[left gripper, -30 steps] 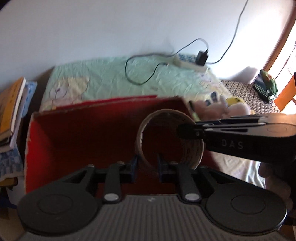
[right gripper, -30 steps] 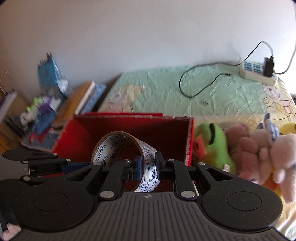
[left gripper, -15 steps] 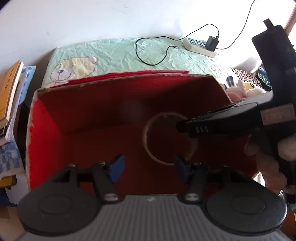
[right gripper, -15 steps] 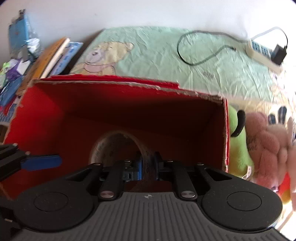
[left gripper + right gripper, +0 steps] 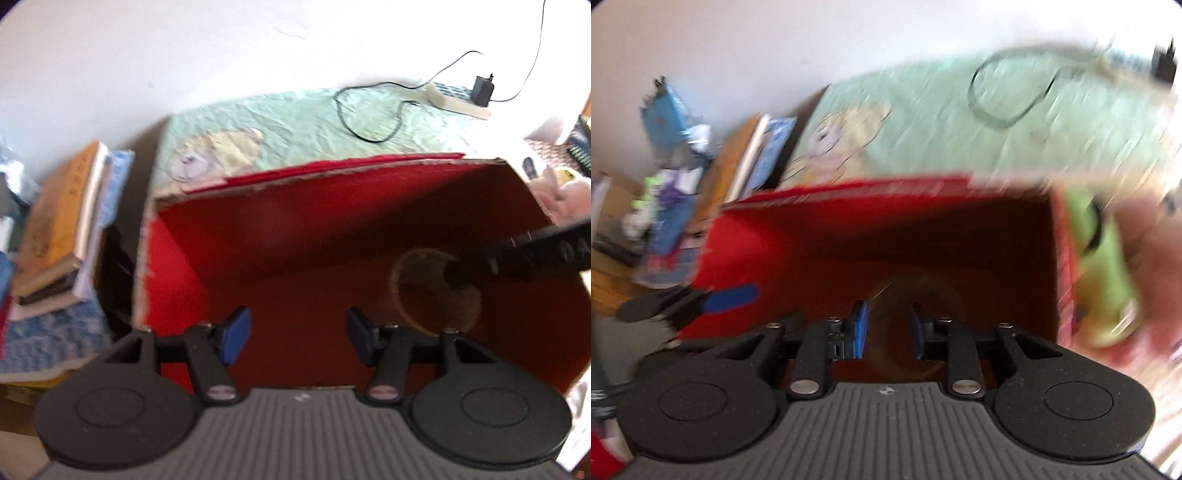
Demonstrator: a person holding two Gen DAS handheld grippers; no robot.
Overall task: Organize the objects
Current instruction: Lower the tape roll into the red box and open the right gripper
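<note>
The left claw (image 5: 293,334) hangs over the open red box (image 5: 177,258), its blue pads spread well apart with nothing between them. The tape roll (image 5: 436,291) lies on the box floor toward the right side, ahead of and just right of the left claw's right finger. The right claw (image 5: 888,330) points down into the same box, and its jaws are opening; in its own blurred view a faint brownish ring, probably the tape roll (image 5: 908,291), shows between and beyond the pads, which do not seem to press on it. From the left wrist view the right claw's dark finger (image 5: 517,254) reaches in from the right and overlaps the roll's upper edge. The box sits on a bed with a green sheet (image 5: 295,122), a stack of books (image 5: 62,225) to its left, plush toys (image 5: 1108,266) to its right, and a power strip (image 5: 458,101) near the wall.
</note>
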